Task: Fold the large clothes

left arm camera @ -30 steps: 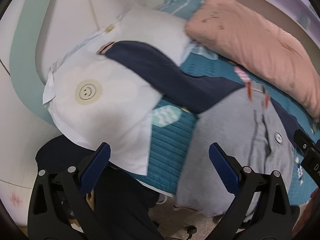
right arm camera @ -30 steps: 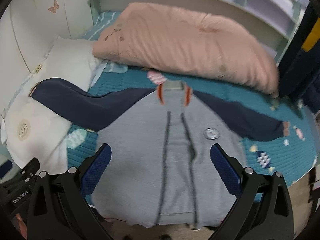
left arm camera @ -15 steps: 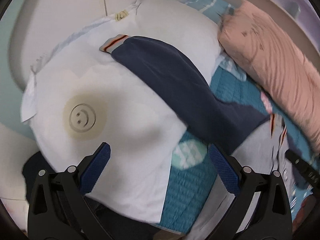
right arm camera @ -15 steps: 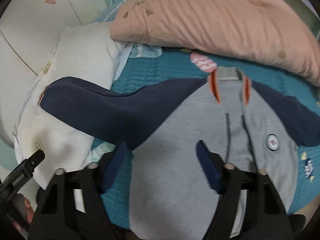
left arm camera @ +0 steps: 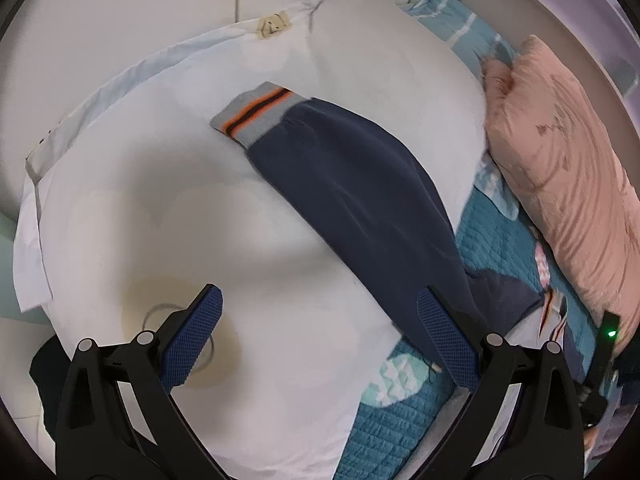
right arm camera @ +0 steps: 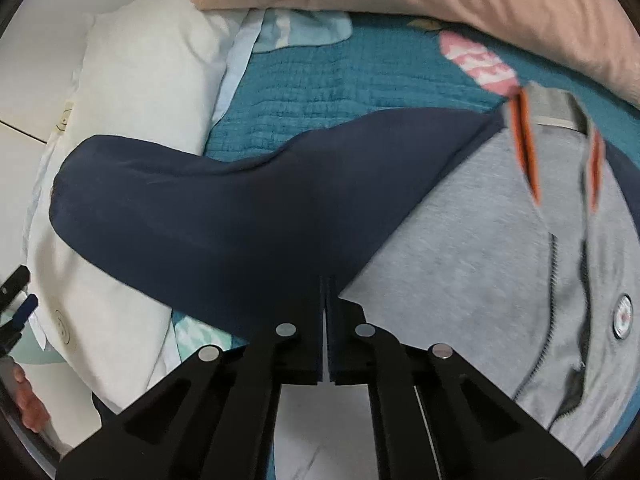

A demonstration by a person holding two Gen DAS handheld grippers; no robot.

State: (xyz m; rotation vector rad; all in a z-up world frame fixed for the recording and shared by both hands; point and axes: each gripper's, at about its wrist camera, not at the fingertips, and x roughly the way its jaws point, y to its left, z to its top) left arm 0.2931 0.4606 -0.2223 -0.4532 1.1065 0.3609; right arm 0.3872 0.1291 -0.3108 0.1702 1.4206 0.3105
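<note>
A grey zip jacket (right arm camera: 500,260) with navy sleeves lies spread on a teal quilt (right arm camera: 340,72). Its left navy sleeve (right arm camera: 224,208) stretches over a white pillow (right arm camera: 140,64). In the left wrist view the sleeve (left arm camera: 360,200) ends in a grey cuff with orange stripes (left arm camera: 256,114). My left gripper (left arm camera: 320,340) is open and empty above the pillow (left arm camera: 180,200), short of the cuff. My right gripper (right arm camera: 328,284) is shut, its tips at the sleeve's underarm where navy meets grey; whether cloth is pinched is hidden.
A pink duvet (right arm camera: 440,4) lies along the back of the bed, also in the left wrist view (left arm camera: 560,168). A white headboard panel (left arm camera: 120,8) stands behind the pillow. The right gripper's body shows at the left view's right edge (left arm camera: 600,360).
My right gripper went from wide open to shut while moving down to the sleeve's underarm. My left gripper moved forward over the pillow toward the cuff, staying open.
</note>
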